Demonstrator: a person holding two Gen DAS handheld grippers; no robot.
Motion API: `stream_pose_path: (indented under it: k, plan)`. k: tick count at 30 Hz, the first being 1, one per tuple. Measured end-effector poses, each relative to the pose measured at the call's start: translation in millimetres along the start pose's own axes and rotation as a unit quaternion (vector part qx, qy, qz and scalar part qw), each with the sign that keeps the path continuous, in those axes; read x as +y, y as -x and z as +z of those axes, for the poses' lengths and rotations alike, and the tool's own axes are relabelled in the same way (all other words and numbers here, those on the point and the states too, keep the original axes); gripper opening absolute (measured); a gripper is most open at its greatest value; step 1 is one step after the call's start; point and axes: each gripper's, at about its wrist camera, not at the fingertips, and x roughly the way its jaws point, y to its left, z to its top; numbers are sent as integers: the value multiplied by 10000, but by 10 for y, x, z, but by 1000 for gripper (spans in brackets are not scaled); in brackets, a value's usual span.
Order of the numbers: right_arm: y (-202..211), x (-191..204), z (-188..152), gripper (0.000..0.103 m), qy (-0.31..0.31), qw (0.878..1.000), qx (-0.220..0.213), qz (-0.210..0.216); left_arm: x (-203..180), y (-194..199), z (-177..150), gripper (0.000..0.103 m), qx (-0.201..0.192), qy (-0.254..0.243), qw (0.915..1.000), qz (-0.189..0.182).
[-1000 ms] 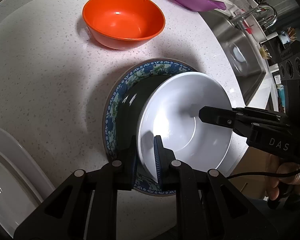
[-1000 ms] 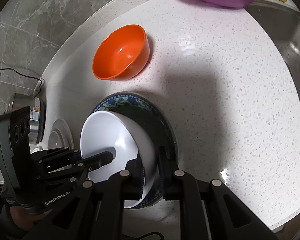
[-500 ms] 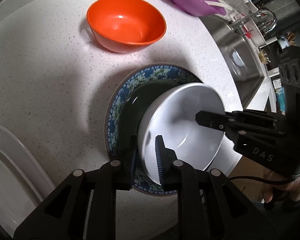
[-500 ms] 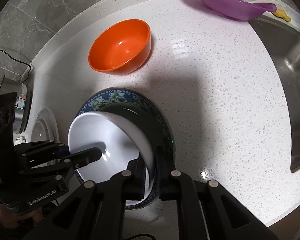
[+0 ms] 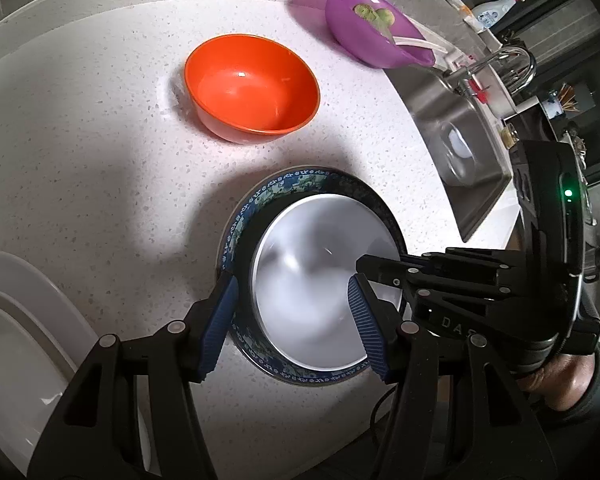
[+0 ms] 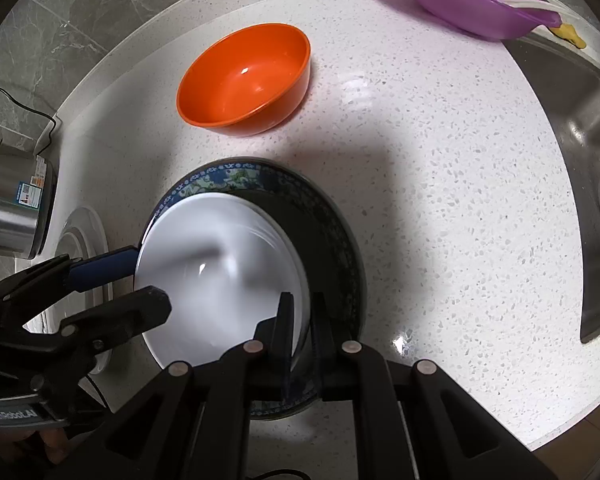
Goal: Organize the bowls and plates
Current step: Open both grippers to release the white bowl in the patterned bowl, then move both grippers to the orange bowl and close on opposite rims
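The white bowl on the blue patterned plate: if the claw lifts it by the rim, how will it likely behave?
The white bowl looks stiff and glossy, so its thin rim may slip in the right claw, which pinches one edge only. Held at one side, it would probably tilt. It sits on the smooth blue patterned plate, so a push may slide it.

The white bowl (image 5: 316,280) is motion-blurred and hides most of the blue patterned plate (image 5: 284,188) beneath it. Left of the left gripper (image 5: 292,312), white dishes (image 5: 16,320) run off the picture's edge.

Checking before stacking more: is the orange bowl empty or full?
Empty. The orange bowl stands upright on the counter, showing only its bare glossy inside.
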Motion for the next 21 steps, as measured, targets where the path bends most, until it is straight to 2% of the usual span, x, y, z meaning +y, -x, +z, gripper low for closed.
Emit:
stream_pose_path:
  k: [3,4,6,8,9,10,11,15,16,21]
  plan:
    - [1,3,-6,10,-12,10000,-19,-9,20,53,13,55,-74,-9,10000,-57]
    - [10,7,-8,14,-24,10000,-51,26,29,67,21,57,-106,-15,9999,-67]
    - [59,-1,-33,28,-55,9998,-143,140,51,116,29,67,-191,1,9998,-103]
    - [142,-29,-56,60,-28,9995,-273,179,91,159,40,80,-288,51,9995,-138]
    - [194,-13,-60,65,3,9991,-364,213,130,197,51,83,-356,102,9992,-160]
    - [231,-10,-66,71,29,9990,-407,179,152,217,66,91,-395,136,9990,-166]
    - [281,-5,-71,72,65,9988,-467,109,183,250,79,96,-457,176,9987,-156]
    - [479,-82,-90,76,37,9978,-646,167,267,390,148,100,-699,126,9975,47]
    - [514,-105,-106,76,19,9974,-689,187,277,403,155,102,-713,93,9974,100]
    - [782,-202,-63,76,-25,9948,-982,272,406,444,263,102,-625,59,9975,334]
